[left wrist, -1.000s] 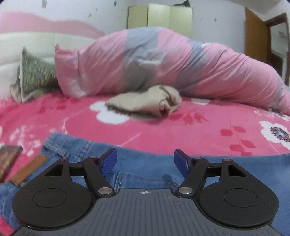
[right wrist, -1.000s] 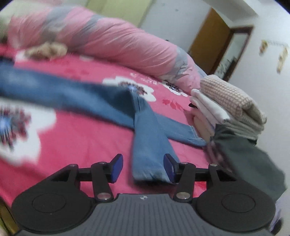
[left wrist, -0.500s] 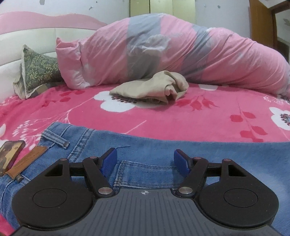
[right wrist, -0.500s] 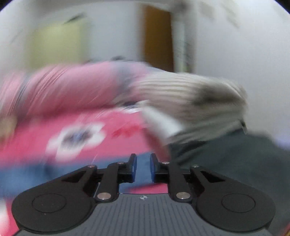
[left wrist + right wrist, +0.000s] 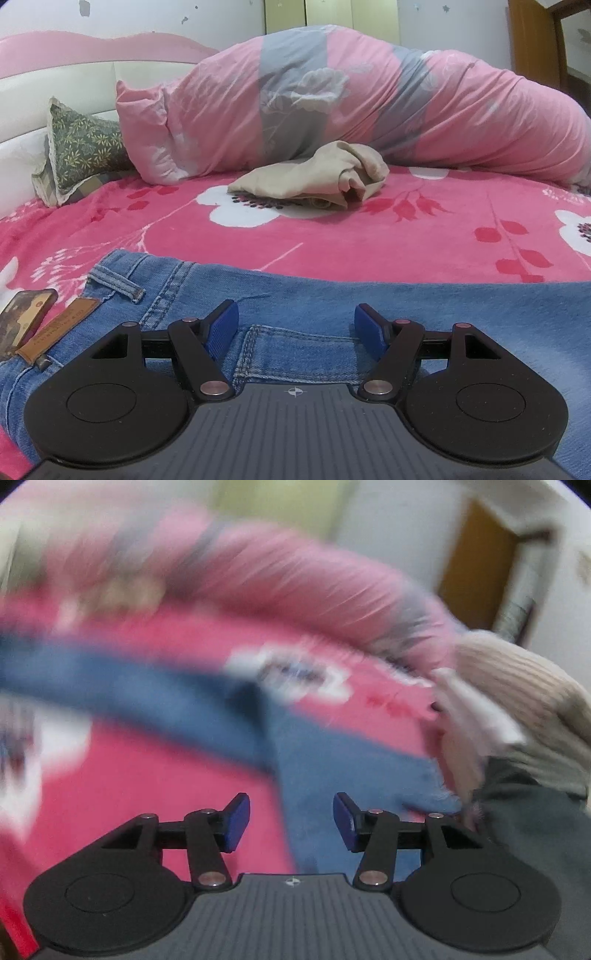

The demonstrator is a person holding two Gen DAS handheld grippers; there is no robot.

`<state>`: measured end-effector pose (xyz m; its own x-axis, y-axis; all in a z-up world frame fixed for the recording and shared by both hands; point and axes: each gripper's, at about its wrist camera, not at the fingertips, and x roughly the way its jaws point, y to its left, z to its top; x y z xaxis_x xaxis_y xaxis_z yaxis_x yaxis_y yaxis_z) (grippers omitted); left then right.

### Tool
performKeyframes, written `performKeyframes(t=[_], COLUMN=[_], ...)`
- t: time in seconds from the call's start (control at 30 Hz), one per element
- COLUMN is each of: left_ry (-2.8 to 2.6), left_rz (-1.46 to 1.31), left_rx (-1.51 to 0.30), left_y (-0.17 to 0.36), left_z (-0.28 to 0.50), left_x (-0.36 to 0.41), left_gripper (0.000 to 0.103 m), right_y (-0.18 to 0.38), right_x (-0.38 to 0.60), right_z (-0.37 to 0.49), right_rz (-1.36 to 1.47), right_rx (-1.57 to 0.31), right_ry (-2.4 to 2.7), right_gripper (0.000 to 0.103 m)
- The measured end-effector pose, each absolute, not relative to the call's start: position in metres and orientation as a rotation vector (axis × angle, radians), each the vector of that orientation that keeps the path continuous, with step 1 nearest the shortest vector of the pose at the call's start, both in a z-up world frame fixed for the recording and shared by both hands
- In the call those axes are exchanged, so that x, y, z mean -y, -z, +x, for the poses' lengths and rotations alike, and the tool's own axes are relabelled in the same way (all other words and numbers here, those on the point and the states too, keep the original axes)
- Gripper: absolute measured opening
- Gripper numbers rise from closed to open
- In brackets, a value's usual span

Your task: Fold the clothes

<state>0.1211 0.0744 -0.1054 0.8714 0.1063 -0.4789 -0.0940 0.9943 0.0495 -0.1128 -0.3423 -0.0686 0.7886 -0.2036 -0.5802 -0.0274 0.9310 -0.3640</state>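
Left gripper (image 5: pixel 295 328): fingers spread wide, nothing between them, low over the waistband.
Right gripper (image 5: pixel 291 821): fingers apart, gripping nothing; view blurred.
Jeans (image 5: pixel 424 314): flat on the pink floral bedspread (image 5: pixel 369 240), directly under and ahead of the left fingers; a leg (image 5: pixel 325 775) runs between the right fingers.
Beige garment (image 5: pixel 314 181): crumpled well beyond the left fingers.
Folded stack (image 5: pixel 517 709): right of the right fingers.

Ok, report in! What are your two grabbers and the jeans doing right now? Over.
Left gripper open, low over jeans at the waistband. Right gripper open over a jeans leg, view blurred. Clothes pile close on right.
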Motion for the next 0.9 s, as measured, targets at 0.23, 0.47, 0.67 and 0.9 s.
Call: performKeyframes(t=[0.23, 0.47, 0.67, 0.9], left_ry=[-0.100, -0.099, -0.101, -0.101], left_rz=[0.018, 0.022, 0.023, 0.025], left_rx=[-0.498, -0.497, -0.495, -0.499], left_y=[0.106, 0.107, 0.107, 0.106], left_z=[0.121, 0.121, 0.121, 0.121], left_x=[-0.075, -0.073, -0.073, -0.073], left_gripper=[0.070, 0.070, 0.070, 0.070], right_y=[0.087, -0.005, -0.017, -0.037], right_x=[0.353, 0.418, 0.498, 0.506], right_z=[-0.094, -0.037, 0.061, 0.046], right_rz=[-0.457, -0.504, -0.531, -0.529], right_rx=[-0.765, -0.641, -0.792, -0.605], right_ry=[0.246, 0.301, 0.358, 0.540], right_gripper=[0.003, 0.002, 0.022, 0.047])
